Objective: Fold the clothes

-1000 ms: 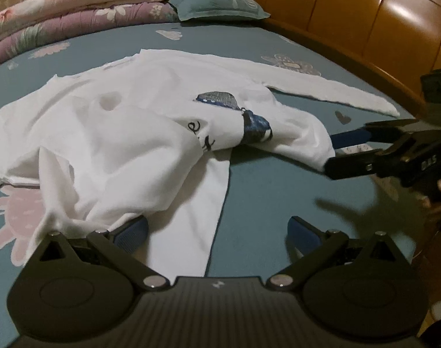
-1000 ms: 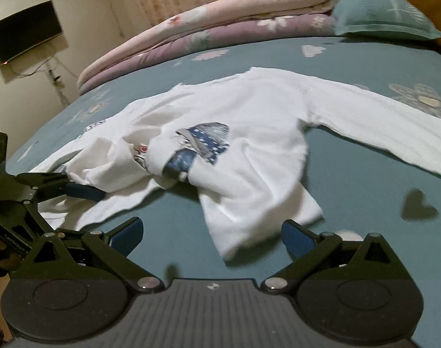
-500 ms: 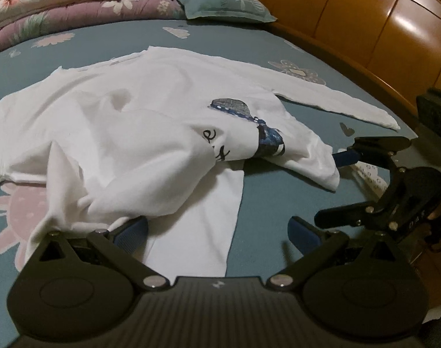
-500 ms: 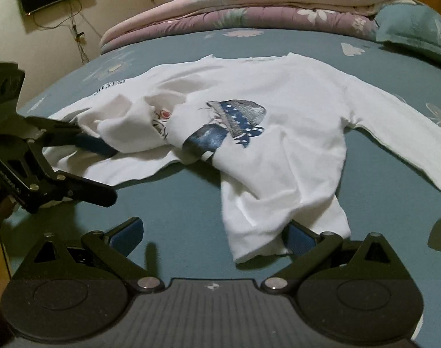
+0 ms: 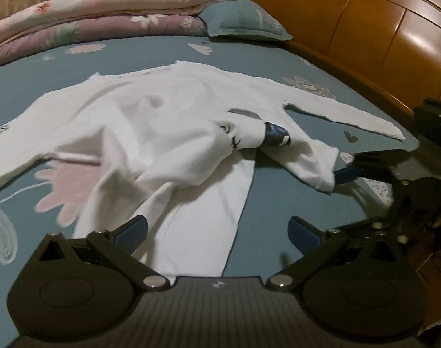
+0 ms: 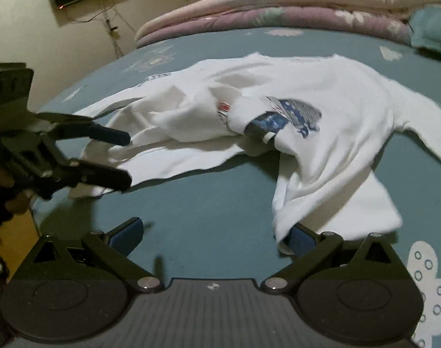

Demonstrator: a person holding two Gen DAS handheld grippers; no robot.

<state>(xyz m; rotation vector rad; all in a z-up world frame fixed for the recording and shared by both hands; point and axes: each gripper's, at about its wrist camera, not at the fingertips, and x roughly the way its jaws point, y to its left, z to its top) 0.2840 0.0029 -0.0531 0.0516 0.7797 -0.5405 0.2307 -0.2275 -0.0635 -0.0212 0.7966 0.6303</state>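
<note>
- Lying crumpled on the teal bed sheet (image 5: 278, 203), the white long-sleeved shirt (image 5: 151, 127) is the thing to fold; its lower part is bunched toward both grippers, and its far sleeve (image 5: 348, 113) lies stretched out toward the wooden headboard (image 5: 365, 29).
- The left gripper (image 5: 217, 229) has its jaws wide apart; the left finger (image 5: 130, 233) touches or is just under the nearest hem, and the right finger (image 5: 303, 232) is over bare sheet, so it holds nothing.
- The right gripper (image 6: 214, 232) is also spread wide; its right finger (image 6: 300, 237) is tucked at the near corner of the shirt, its left finger (image 6: 125, 233) is over bare sheet, and nothing is pinched.
- Risk, in my judgement: if a gripper closes now, it can catch only one layer of the bunched cloth, or the bed sheet with it, and then the fold comes out crooked.
- A second risk: the hem is doubled over itself, so pulling at one corner can drag the whole shirt instead of flattening it.
- Further away, the printed blue picture (image 6: 293, 113) is half hidden in a fold; a wrinkle can stay trapped there.
- Farthest, folded quilts (image 5: 104, 8) and a pillow (image 5: 243, 20) lie well apart from the shirt and make no danger.
</note>
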